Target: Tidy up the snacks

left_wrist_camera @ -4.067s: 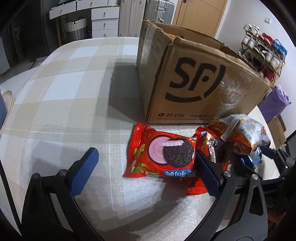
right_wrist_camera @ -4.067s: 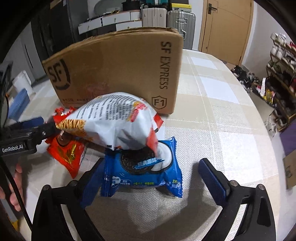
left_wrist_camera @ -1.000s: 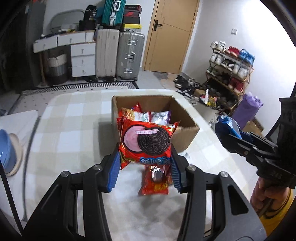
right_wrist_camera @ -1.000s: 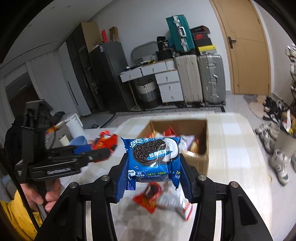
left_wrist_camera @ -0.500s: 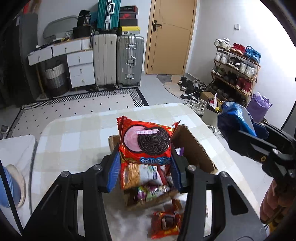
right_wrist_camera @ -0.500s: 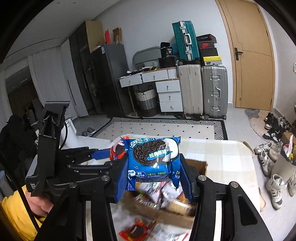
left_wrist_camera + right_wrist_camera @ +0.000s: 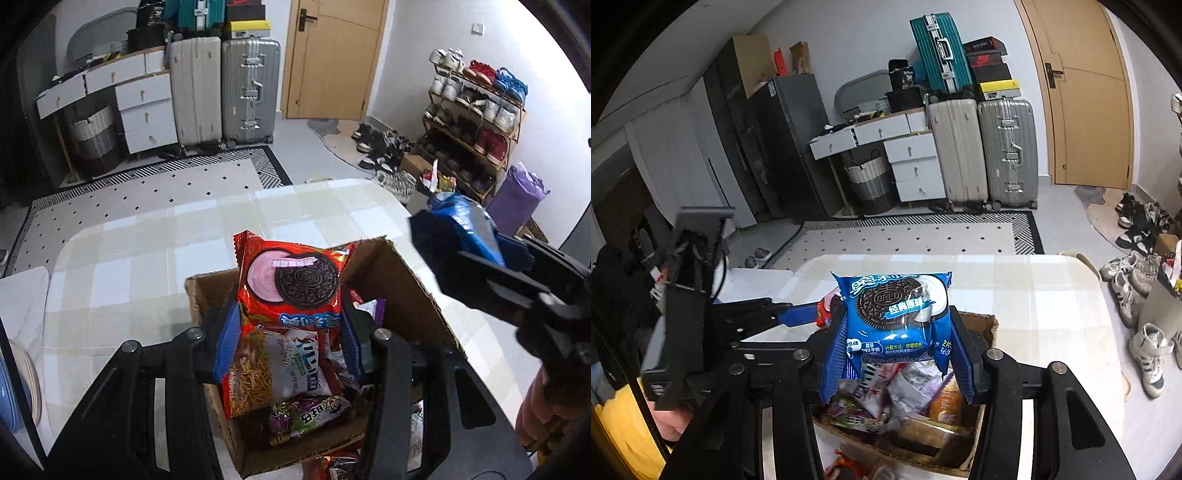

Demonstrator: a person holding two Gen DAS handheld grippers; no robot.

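box (image 7: pixel 402 295) now nearer | red packet (image 7: pixel 291 284), blue packet (image 7: pixel 897 314) still clamped above

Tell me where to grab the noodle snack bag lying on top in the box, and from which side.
Come straight down from above. The noodle snack bag lies flat, face up, on the other packets in the cardboard box, whose walls block a sideways approach. Pinch across its puffed middle or its crimped lower edge. Both grippers are occupied: left gripper holds the red Oreo pack, right gripper the blue Oreo pack.
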